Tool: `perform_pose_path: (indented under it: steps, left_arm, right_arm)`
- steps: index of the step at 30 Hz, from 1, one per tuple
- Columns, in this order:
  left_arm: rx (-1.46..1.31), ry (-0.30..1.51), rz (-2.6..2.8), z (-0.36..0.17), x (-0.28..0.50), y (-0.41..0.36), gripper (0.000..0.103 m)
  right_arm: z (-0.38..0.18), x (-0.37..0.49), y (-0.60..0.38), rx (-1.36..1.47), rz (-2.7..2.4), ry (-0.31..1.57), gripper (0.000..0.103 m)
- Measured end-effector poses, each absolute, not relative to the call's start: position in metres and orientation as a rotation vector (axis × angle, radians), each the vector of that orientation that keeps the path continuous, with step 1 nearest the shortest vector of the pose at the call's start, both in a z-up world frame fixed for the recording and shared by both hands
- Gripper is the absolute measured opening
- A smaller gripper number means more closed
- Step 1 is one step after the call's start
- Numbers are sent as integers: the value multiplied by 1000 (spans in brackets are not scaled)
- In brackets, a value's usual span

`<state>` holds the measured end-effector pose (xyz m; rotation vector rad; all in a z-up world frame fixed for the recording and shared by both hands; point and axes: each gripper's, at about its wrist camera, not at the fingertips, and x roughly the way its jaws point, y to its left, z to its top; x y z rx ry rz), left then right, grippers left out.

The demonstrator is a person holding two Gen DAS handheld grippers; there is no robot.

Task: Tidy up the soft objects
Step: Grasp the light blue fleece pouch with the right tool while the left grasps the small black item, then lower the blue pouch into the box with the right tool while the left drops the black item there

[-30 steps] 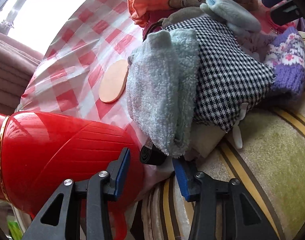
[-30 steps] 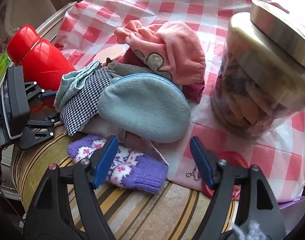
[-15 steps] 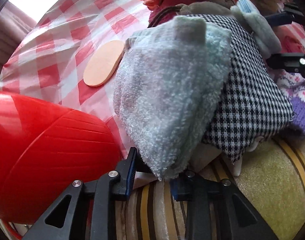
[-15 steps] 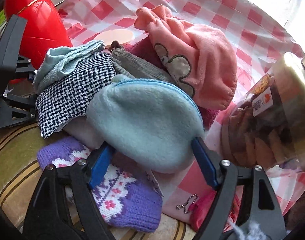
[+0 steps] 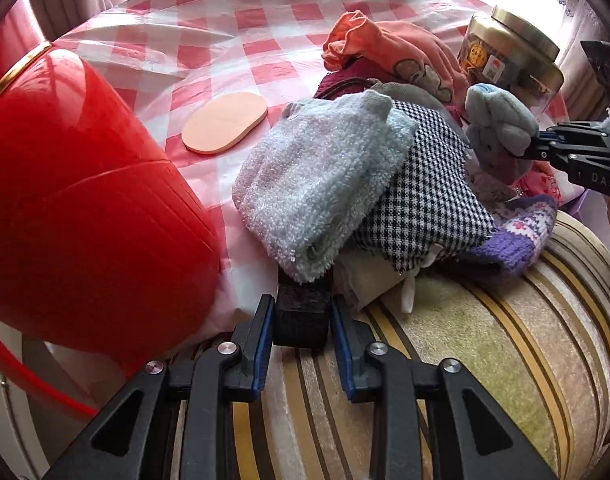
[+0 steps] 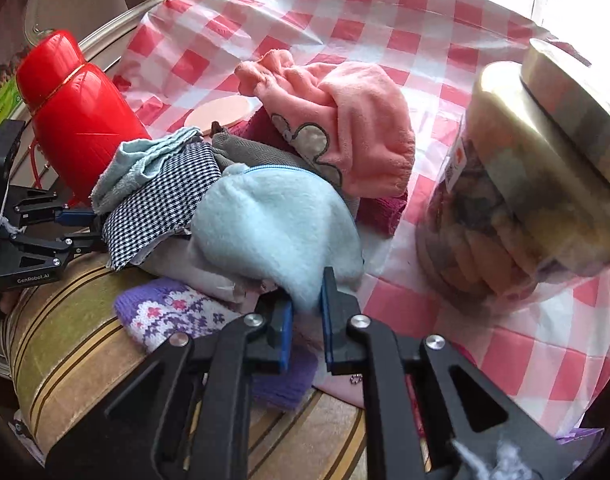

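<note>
A heap of soft things sits at the near edge of the tabletop, spilling onto a striped cushion (image 5: 485, 340) that butts against that edge. The left gripper (image 5: 301, 322) has its jaws closed on a black spongy block (image 5: 301, 316) poking out from under the pale blue fluffy towel (image 5: 321, 176), right where the cloth-covered tabletop meets the cushion. The right gripper (image 6: 307, 308) is pinched shut on the lower rim of a light blue fleece pouch (image 6: 273, 228) with a blue zip along its top; in the left wrist view that same pouch (image 5: 499, 128) looks bunched at the gripper's tips.

Under the fluffy towel lies a black-and-white houndstooth cloth (image 5: 421, 196), and beneath that a purple knitted piece (image 6: 173, 312) with white and pink flowers rests on the cushion. Behind the pouch a grey herringbone fabric (image 6: 249, 152) shows, then a salmon-pink plush garment (image 6: 345, 120) with a grey cartoon patch, lying on something dark maroon (image 6: 385, 212).

Towards the left edge stands a shiny red flask (image 6: 81, 120) with a gold band, close beside the towel. A flat peach-coloured oval pad (image 5: 225, 124) lies on the red-and-white checked tablecloth (image 5: 233, 12) between flask and heap. On the right side a clear jar (image 6: 517, 196) with a metal lid stands just beside the pile.
</note>
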<state>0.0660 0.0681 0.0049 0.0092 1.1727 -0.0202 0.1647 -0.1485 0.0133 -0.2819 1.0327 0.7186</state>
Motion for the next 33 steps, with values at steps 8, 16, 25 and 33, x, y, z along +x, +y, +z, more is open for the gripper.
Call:
perform_pose_path:
  steps: [8, 16, 25, 33]
  left_arm:
    - [-89, 1087, 7, 36, 11, 56, 29]
    - [-97, 993, -17, 68, 9, 38, 29]
    - [-81, 949, -144, 69, 45, -15, 29]
    - [-46, 930, -261, 76, 53, -70, 29]
  right_arm:
    - [31, 151, -185, -173, 706, 1022, 15]
    - [53, 134, -246, -98, 629, 989, 15]
    - [62, 111, -379, 6, 357, 1005, 15]
    - [10, 79, -453, 35, 171, 1156, 15]
